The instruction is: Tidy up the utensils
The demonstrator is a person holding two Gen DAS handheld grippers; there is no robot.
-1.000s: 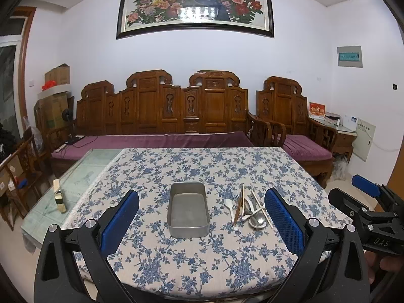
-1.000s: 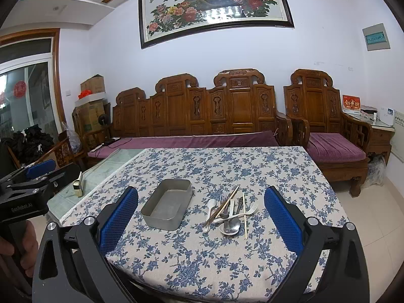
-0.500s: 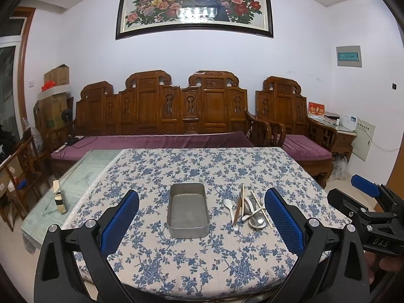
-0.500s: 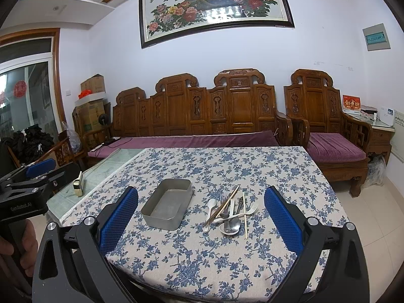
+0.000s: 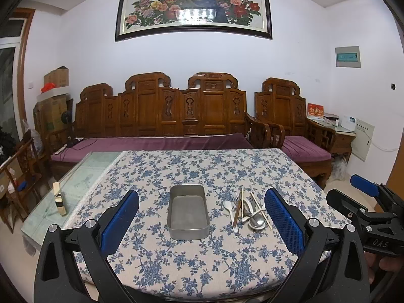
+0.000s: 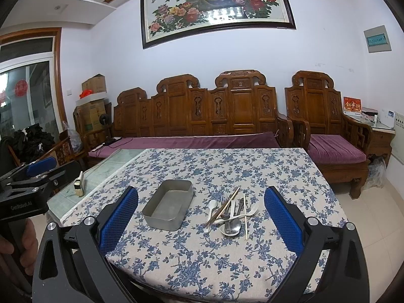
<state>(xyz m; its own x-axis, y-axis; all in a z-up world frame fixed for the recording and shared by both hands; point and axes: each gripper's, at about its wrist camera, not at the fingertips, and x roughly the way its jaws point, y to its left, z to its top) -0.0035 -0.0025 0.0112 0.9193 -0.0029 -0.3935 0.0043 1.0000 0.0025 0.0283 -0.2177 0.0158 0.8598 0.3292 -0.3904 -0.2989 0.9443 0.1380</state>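
Note:
An empty grey metal tray sits on the floral tablecloth. To its right lies a pile of utensils: white spoons, metal spoons, a fork and chopsticks. My left gripper is open and empty, held back from the table's near edge, facing the tray. My right gripper is open and empty, also short of the near edge, facing the pile. Each gripper shows at the side of the other's view.
The table has a bare glass strip on the left with a small gold box. A carved wooden sofa and chair stand behind the table.

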